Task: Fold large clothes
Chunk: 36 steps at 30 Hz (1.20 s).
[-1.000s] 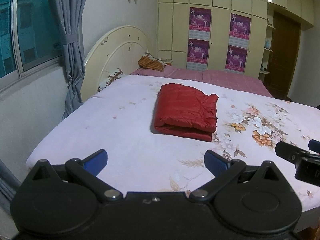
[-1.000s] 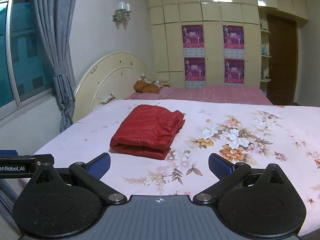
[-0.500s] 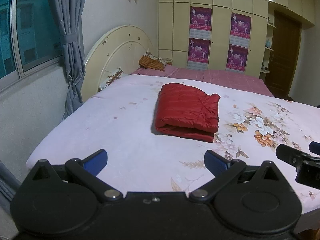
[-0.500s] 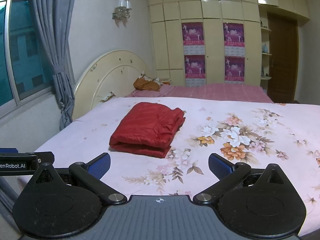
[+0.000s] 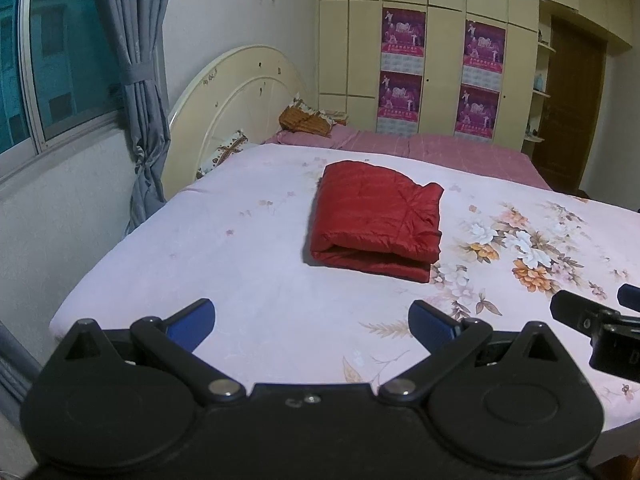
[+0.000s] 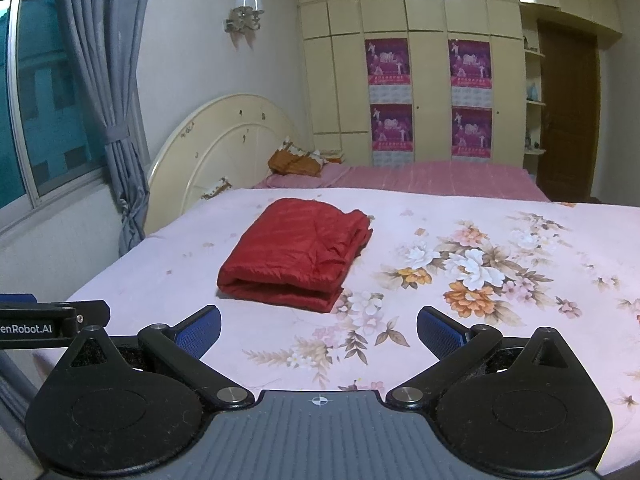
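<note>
With my left claw [image 5: 311,317] and right claw [image 6: 319,327] both gaping empty just short of the folded red jacket [image 6: 296,255], I judge its puffy layers could spring apart if I nudge it.

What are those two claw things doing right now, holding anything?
Left gripper: open, holding nothing, short of the red garment.
Right gripper: open, holding nothing.

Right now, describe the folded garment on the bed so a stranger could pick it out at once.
Start at the big bed with the pale floral sheet and cream arched headboard. Near the middle of the sheet lies the red garment, folded into a thick rectangle. It is the only solid red item; the orange-brown bundle sits farther back by the headboard.
</note>
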Each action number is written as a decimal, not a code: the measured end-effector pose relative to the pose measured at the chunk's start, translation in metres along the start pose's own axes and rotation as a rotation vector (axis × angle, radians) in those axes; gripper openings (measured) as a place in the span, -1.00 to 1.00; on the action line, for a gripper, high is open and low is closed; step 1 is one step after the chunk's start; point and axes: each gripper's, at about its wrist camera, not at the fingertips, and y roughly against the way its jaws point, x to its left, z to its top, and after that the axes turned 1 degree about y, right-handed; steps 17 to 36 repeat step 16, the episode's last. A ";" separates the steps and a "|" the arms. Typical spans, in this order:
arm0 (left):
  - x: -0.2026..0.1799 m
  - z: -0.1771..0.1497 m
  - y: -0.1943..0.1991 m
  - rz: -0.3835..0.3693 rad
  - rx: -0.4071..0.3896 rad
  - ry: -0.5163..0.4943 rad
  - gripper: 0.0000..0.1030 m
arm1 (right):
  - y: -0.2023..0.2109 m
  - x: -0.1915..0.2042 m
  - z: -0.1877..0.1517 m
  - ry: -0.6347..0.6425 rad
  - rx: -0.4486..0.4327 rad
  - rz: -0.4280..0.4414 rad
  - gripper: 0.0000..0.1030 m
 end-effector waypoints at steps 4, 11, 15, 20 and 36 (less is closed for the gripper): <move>-0.002 0.003 -0.009 -0.002 0.013 0.002 1.00 | -0.007 -0.004 0.002 -0.001 0.007 0.001 0.99; -0.009 0.014 -0.034 -0.017 0.016 -0.007 0.96 | -0.030 -0.014 0.008 -0.018 0.025 0.001 1.00; -0.015 0.025 -0.061 0.012 0.028 -0.026 0.99 | -0.051 -0.022 0.010 -0.019 0.050 -0.014 0.99; -0.014 0.029 -0.071 -0.003 0.045 -0.022 0.99 | -0.057 -0.025 0.011 -0.020 0.059 -0.021 0.99; -0.014 0.029 -0.071 -0.003 0.045 -0.022 0.99 | -0.057 -0.025 0.011 -0.020 0.059 -0.021 0.99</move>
